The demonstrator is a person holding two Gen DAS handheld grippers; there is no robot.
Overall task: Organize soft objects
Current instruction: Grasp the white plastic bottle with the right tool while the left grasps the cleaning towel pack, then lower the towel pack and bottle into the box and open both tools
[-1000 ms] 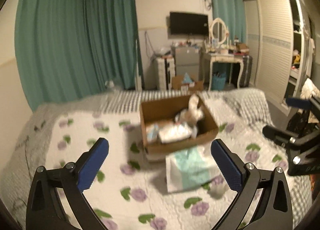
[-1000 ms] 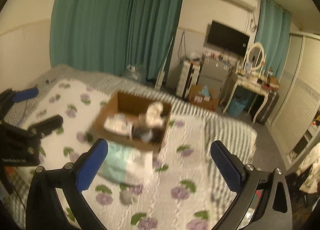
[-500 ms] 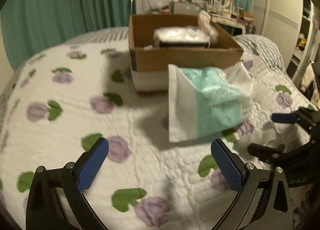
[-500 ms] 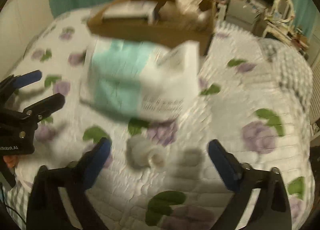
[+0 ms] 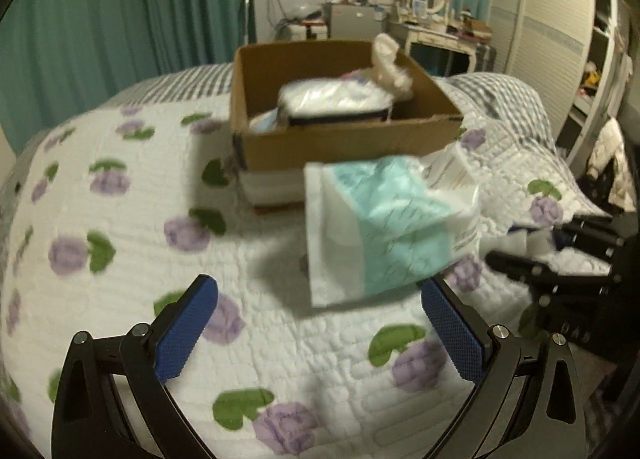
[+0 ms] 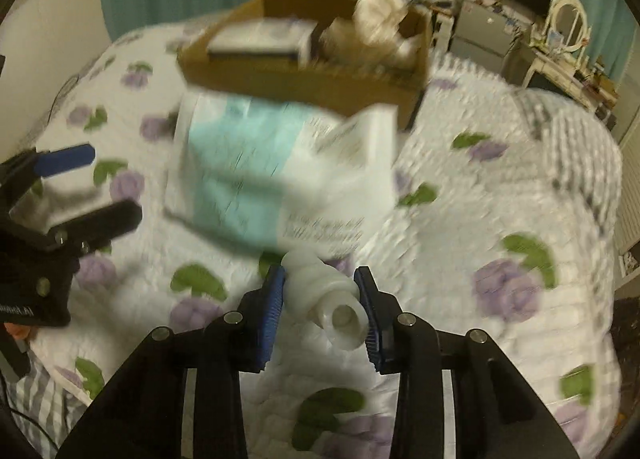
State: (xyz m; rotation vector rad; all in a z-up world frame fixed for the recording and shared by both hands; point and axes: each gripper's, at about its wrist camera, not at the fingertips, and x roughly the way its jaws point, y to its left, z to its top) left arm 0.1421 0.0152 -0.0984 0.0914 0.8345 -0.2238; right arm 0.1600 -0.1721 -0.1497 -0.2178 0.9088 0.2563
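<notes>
Spread across the scene: white quilted bedspread printed with purple flowers and green leaves [image 5: 120, 243]. Standing on it toward the far side: open brown cardboard box [image 5: 344, 139], already loaded with a plastic-wrapped white bundle [image 5: 336, 99] and a crumpled cream soft item [image 5: 388, 59] poking above the rim. Lying just in front of the box, touching or nearly touching its near wall: white-and-teal plastic pack of soft goods [image 5: 384, 231], tilted and not yet stowed. Left gripper [image 5: 320, 323] hovering low over the quilt, blue pads set wide apart, nothing between them, pack lying just beyond the pad tips. Changed against half a second ago: right gripper [image 6: 322, 307], then spread over the small white soft roll [image 6: 324, 295] lying loose on the quilt, now closed in, both blue pads pressed against the roll's sides. Whether lifted off the quilt or only clamped: cannot tell, motion blur too heavy. Judged meaning: pick of the roll secured, transfer to the box probably next; pack remaining outside as outstanding work, likely for the empty left tool. Risk noted: soft roll gripped near one end, liable to squash or swing.
</notes>
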